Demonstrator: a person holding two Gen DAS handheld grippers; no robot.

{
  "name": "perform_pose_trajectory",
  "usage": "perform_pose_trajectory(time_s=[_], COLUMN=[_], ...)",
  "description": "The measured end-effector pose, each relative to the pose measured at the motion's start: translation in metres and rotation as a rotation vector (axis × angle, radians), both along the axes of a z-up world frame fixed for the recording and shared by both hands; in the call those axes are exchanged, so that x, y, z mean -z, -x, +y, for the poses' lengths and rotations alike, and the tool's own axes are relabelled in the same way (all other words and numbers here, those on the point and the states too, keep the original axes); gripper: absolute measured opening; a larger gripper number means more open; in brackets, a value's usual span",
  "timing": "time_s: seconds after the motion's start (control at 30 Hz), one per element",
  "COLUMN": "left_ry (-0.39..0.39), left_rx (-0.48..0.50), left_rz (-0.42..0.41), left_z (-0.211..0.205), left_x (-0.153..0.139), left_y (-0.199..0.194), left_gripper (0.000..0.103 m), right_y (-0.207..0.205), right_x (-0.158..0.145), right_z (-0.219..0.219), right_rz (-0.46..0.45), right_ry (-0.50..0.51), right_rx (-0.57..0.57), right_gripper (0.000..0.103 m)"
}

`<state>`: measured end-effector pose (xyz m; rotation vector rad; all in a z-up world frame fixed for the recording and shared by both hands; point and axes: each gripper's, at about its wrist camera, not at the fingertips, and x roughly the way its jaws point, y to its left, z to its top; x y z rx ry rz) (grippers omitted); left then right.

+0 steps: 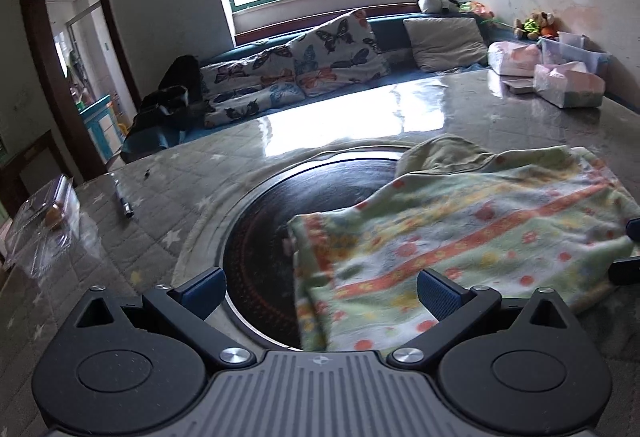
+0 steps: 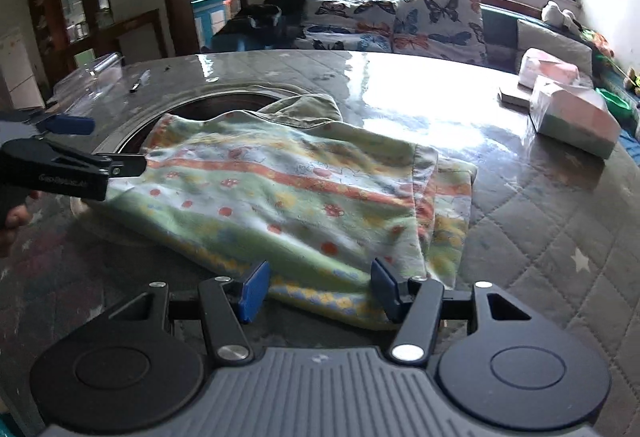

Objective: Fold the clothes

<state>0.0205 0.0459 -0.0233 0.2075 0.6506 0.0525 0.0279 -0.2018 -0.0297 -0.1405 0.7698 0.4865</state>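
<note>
Both grippers out in front, fingers spread, nothing clamped.

Left gripper point(image 1: 320, 293) points forward and down, its two blue-padded fingers point(image 1: 202, 291) standing wide apart with clear space between them. From the right wrist view that same left gripper point(image 2: 100, 145) comes in side-on at the left edge, one blue finger above, the black one below, and a bit of the hand point(image 2: 14, 215) that carries it shows behind the body. Right gripper point(image 2: 318, 291) also tilts down, its blue fingers point(image 2: 254, 291) set about halfway apart, pads facing each other and pressing on nothing.
</note>
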Motion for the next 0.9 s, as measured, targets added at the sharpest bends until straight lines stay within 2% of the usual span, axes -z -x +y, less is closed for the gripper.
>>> perform_pose_trajectory(time_s=[0.23,0.5,0.73,0.9], left_ry=[-0.010,-0.003,-0.001,0.001], left_rx=[0.001,-0.019,-0.057,-0.080], left_rz=[0.031,0.051,0.060,0.064], left_z=[-0.003,0.003,0.010,0.015], left_x=[0.011,0.015,0.011,0.009], left_y=[-0.002,-0.005,-0.016,-0.025], left_gripper=[0.103,0.103,0.103,0.103], right_y=[-0.011,-0.040,-0.061,-0.088], right_x=[-0.016,-0.001,-0.012,-0.005], right_z=[-0.001,0.002,0.007,0.014], right_rz=[-0.041,0.002,-0.042,-0.026], right_ry=[-0.028,-0.013,-0.016,-0.016], right_rx=[0.014,0.021,0.032,0.046], right_gripper=[0.057,0.058,0.059,0.059])
